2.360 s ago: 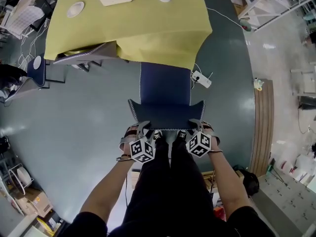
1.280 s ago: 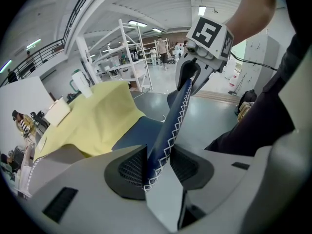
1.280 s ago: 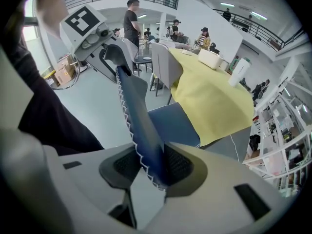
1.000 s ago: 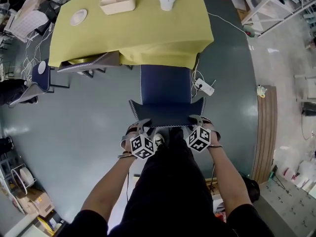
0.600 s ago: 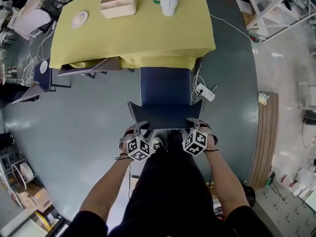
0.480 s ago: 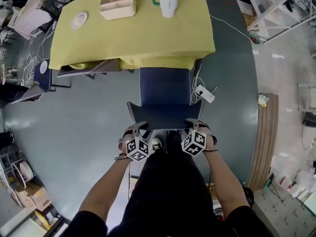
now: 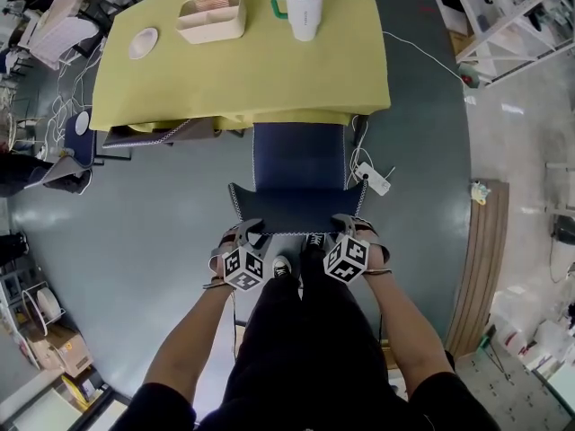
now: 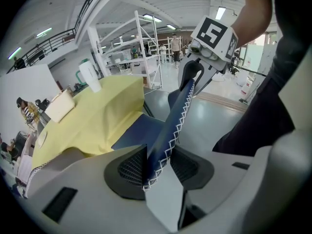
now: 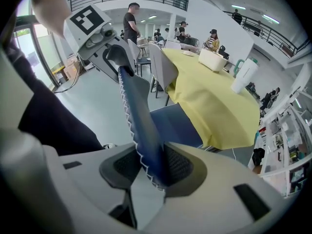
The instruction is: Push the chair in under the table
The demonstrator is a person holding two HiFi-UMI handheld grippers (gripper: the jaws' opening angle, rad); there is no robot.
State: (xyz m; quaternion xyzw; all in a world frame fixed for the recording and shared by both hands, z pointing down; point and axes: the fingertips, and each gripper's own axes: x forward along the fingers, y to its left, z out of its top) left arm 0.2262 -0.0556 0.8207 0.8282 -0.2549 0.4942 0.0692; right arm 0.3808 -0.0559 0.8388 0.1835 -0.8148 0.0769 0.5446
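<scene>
A blue chair stands at the near edge of the yellow-clothed table (image 7: 243, 70). Its seat (image 7: 299, 155) is partly under the cloth and its white-stitched backrest (image 7: 296, 210) faces me. My left gripper (image 7: 244, 241) is shut on the backrest's left top corner. In the left gripper view the stitched backrest edge (image 8: 168, 130) runs between the left gripper's (image 8: 157, 165) pads. My right gripper (image 7: 346, 233) is shut on the right top corner. The right gripper view shows the backrest (image 9: 139, 126) pinched in the right gripper (image 9: 148, 167). Each gripper view also shows the other gripper further along the backrest.
On the table stand a white mug with a green lid (image 7: 304, 7), a beige box (image 7: 210, 16) and a small plate (image 7: 142, 43). A grey chair (image 7: 157, 133) is tucked in at the left. A power strip (image 7: 377, 180) lies on the floor right of the chair. My legs stand behind the backrest.
Both grippers and the chair have moved toward the table. The seat now sits further under the yellow cloth.
</scene>
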